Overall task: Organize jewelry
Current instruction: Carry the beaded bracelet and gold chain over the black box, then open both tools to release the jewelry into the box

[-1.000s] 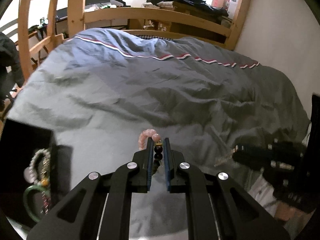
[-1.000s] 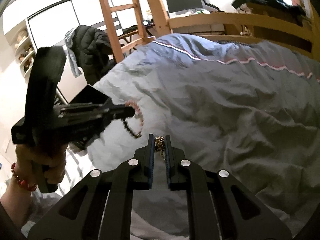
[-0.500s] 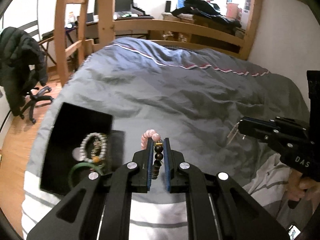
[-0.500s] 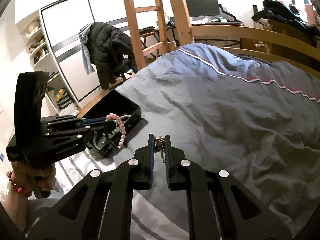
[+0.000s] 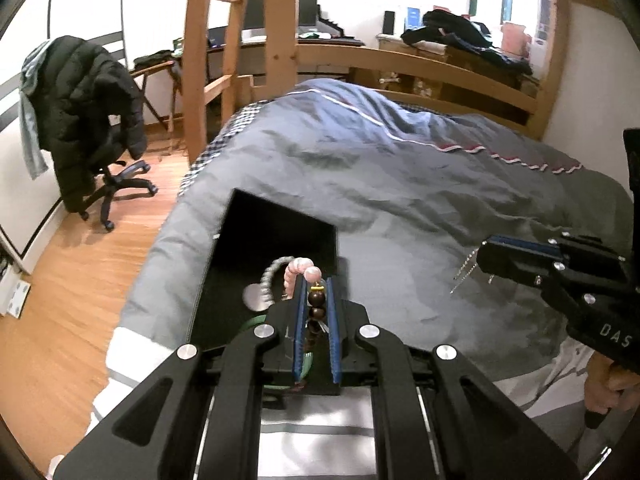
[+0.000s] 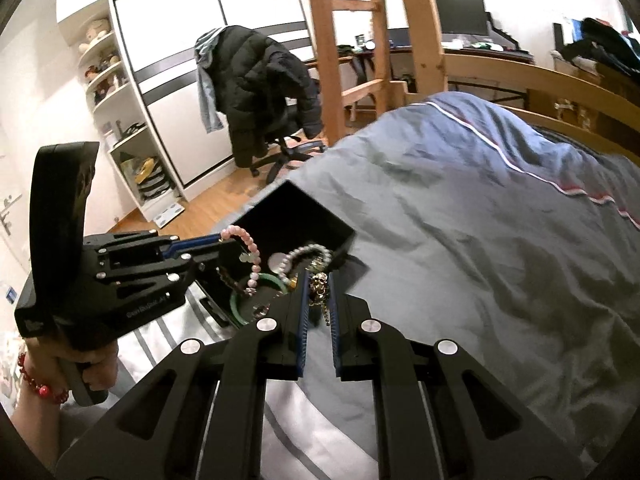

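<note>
Left gripper (image 5: 314,300) pinches a pink-and-brown bead bracelet (image 5: 308,280) over the black box (image 5: 276,232); just beyond its tips lie a pearl strand (image 5: 272,272) and green bangle (image 6: 240,308). Right gripper (image 6: 320,292) clamps a gold chain (image 6: 320,284) at the box's near corner, bedspread (image 6: 480,240) ahead.

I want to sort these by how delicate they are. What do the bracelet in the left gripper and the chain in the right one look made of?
Bracelet: glossy pink and dark brown round beads, likely stone or wood. Chain: shiny gold-toned links, probably metal.
</note>
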A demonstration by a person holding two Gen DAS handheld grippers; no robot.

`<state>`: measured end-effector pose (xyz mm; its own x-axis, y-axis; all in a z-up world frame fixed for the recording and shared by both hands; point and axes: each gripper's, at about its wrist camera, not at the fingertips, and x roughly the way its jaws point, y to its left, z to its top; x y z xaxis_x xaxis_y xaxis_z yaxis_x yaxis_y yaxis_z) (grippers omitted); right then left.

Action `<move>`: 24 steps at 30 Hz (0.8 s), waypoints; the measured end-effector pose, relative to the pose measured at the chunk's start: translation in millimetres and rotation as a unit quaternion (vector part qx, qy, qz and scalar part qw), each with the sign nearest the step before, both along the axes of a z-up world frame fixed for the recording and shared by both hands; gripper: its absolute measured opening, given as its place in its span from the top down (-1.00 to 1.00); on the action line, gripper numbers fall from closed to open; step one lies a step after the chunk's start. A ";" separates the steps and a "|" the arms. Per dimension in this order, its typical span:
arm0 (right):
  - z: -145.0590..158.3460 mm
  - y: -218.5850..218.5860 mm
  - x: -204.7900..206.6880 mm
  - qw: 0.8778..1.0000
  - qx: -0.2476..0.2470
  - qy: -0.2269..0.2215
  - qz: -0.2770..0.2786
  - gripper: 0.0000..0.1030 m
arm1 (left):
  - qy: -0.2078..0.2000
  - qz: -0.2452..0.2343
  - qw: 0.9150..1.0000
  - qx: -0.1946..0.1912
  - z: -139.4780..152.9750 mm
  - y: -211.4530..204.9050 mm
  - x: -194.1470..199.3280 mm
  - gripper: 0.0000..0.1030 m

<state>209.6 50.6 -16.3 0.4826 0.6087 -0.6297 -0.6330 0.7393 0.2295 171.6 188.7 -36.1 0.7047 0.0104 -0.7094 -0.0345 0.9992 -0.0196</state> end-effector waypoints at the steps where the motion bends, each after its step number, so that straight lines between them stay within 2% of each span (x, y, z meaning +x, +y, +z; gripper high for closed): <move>1: -0.5 6.8 2.2 1.000 0.001 0.000 0.005 0.80 | 0.001 0.003 1.000 -0.001 -0.5 3.3 -0.7 0.81; 12: -13.6 65.5 14.3 0.999 0.000 0.011 0.040 0.80 | 0.011 0.028 1.000 -0.005 -13.2 31.8 -0.9 0.81; 24: -40.1 89.0 28.1 0.997 -0.006 0.052 0.057 0.78 | 0.015 0.058 0.998 -0.001 -16.7 46.3 -2.6 0.81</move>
<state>237.7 139.6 -56.5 0.3422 0.6477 -0.6807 -0.6858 0.6674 0.2903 169.0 234.9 -52.8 0.6770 0.0897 -0.7305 -0.1508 0.9884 -0.0184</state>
